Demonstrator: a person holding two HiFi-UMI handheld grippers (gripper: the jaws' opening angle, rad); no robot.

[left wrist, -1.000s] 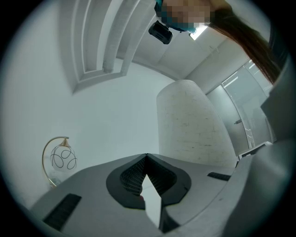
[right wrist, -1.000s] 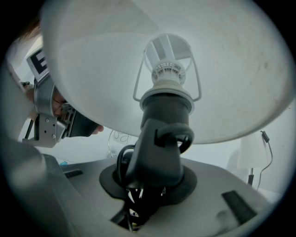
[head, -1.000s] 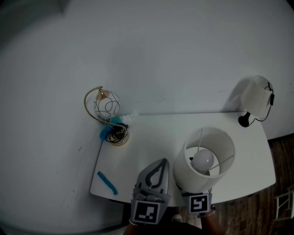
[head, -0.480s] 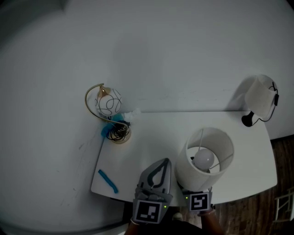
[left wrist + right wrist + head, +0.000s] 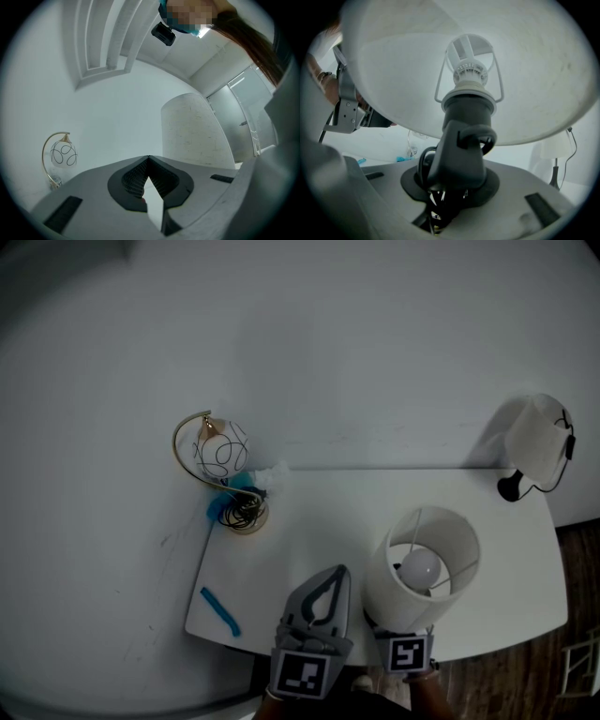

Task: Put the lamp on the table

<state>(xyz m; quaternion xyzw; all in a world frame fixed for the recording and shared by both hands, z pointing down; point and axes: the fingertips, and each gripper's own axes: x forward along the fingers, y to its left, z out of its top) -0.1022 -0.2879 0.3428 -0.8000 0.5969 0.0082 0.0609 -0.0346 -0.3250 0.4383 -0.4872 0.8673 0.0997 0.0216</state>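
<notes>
White lamp (image 5: 467,110) tight in right tongs (image 5: 446,194)

The lamp (image 5: 398,587) is lower right over the table (image 5: 319,521); a globe lamp (image 5: 221,457) at its upper-left corner, a strip (image 5: 220,612) lower left.

The head view looks steeply down from well above the table (image 5: 319,512). The left gripper view looks level along its own jaws toward the wall (image 5: 117,103), with the lamp (image 5: 194,131) near at right of centre. The right gripper view sits close under the lamp (image 5: 464,154) and faces upward. All three views share the lamp (image 5: 427,568). The head and left gripper views also share the globe lamp (image 5: 220,460), lower left in the latter (image 5: 61,153).
</notes>
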